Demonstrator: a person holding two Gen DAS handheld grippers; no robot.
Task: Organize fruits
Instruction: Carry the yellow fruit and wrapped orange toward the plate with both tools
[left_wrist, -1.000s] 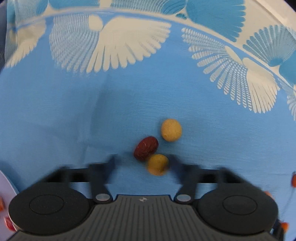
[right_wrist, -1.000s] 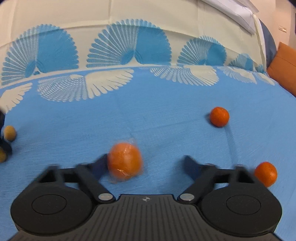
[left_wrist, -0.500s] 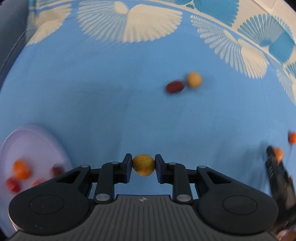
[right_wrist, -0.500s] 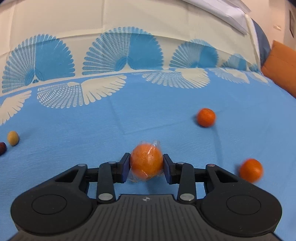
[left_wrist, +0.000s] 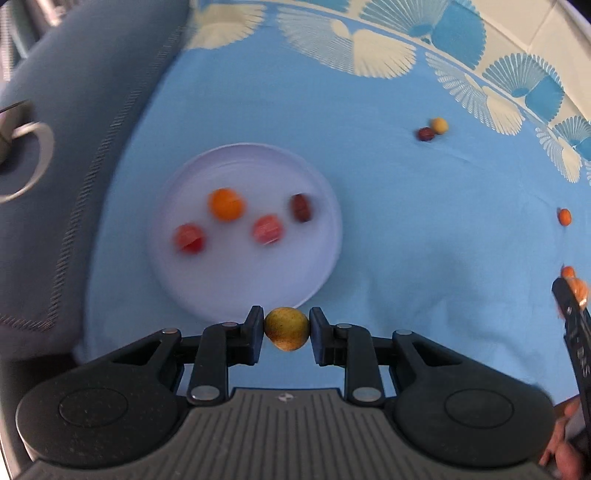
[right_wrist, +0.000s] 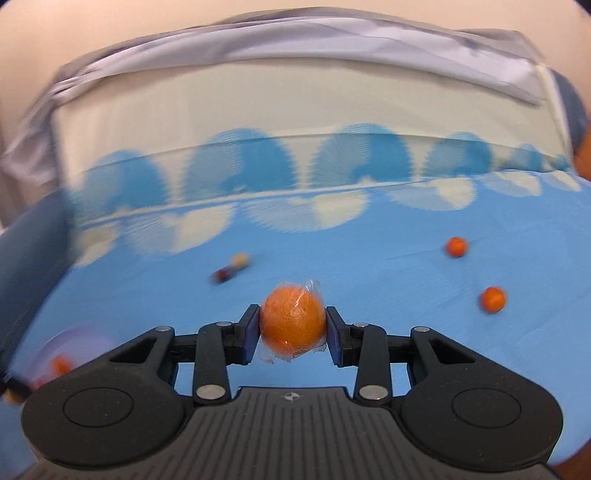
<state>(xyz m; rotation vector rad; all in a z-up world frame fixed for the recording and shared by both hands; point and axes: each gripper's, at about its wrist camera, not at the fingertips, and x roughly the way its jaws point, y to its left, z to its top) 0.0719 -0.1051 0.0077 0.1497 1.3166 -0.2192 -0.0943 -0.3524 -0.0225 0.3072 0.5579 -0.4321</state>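
Gripping a yellow-green fruit (left_wrist: 286, 328), the left hand-held gripper (left_wrist: 286, 332) hangs at the near rim of the plate (left_wrist: 325, 206) by the tabletop's left edge; released early, it rolls off. The right hand-held gripper (right_wrist: 291, 325) clenches a wrapped orange (right_wrist: 291, 319), whose slick film could slip.

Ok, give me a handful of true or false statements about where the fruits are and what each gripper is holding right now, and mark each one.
1. The left gripper is shut on a yellow-green fruit. True.
2. The right gripper is empty. False: it is shut on a wrapped orange fruit.
3. The white plate holds four fruits. True.
4. No fruit lies loose on the blue cloth. False: a dark red fruit, a pale yellow one and small orange ones lie there.
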